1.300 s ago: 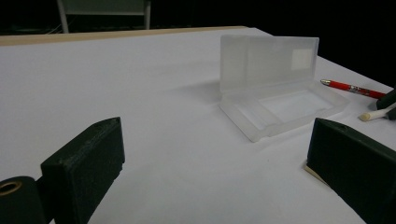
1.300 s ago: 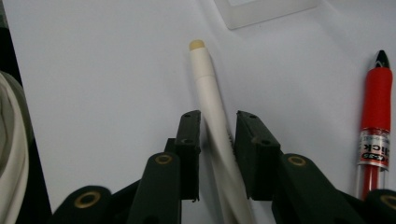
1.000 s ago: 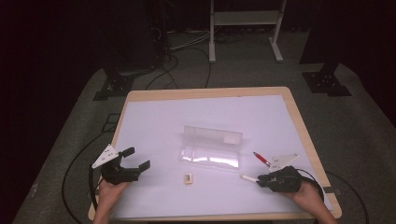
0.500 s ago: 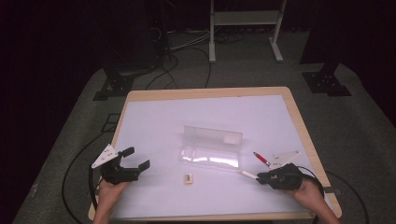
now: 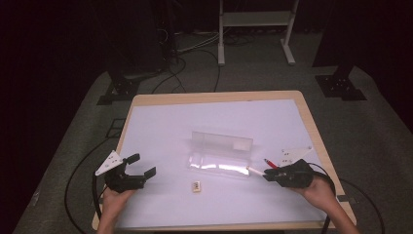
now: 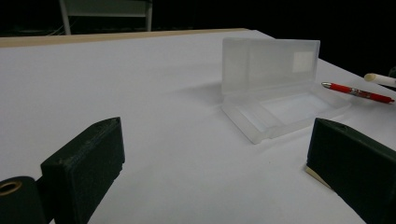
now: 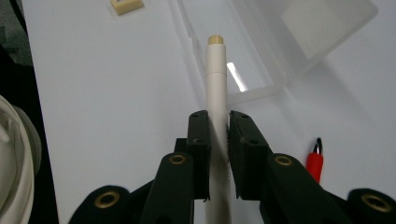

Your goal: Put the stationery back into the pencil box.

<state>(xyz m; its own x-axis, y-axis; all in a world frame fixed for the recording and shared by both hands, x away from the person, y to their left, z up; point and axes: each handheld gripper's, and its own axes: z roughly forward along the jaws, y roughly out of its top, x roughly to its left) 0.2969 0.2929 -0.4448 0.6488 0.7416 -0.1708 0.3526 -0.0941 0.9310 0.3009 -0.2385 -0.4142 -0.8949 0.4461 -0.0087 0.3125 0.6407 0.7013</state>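
Observation:
A clear plastic case (image 5: 221, 155) lies open at the table's middle, its lid upright (image 6: 271, 63). My right gripper (image 7: 218, 126) is shut on a white pen (image 7: 216, 84), whose tip points at the case's right end (image 5: 255, 170). A red pen (image 5: 271, 163) lies on the table just beside that gripper (image 5: 269, 174), and shows in both gripper views (image 6: 357, 92) (image 7: 314, 161). My left gripper (image 5: 143, 165) rests open at the front left, jaws wide apart with nothing between them (image 6: 215, 172). A small cream eraser (image 5: 196, 186) lies in front of the case (image 7: 126, 5).
The white sheet covers a wooden table (image 5: 214, 97) with its edges close to both hands. Cables (image 5: 78, 170) trail off the left side. Dark stands (image 5: 253, 29) are on the floor beyond the table.
The right gripper has shifted slightly with the white pen in it, its tip now close to the case's right end. The left gripper has not moved.

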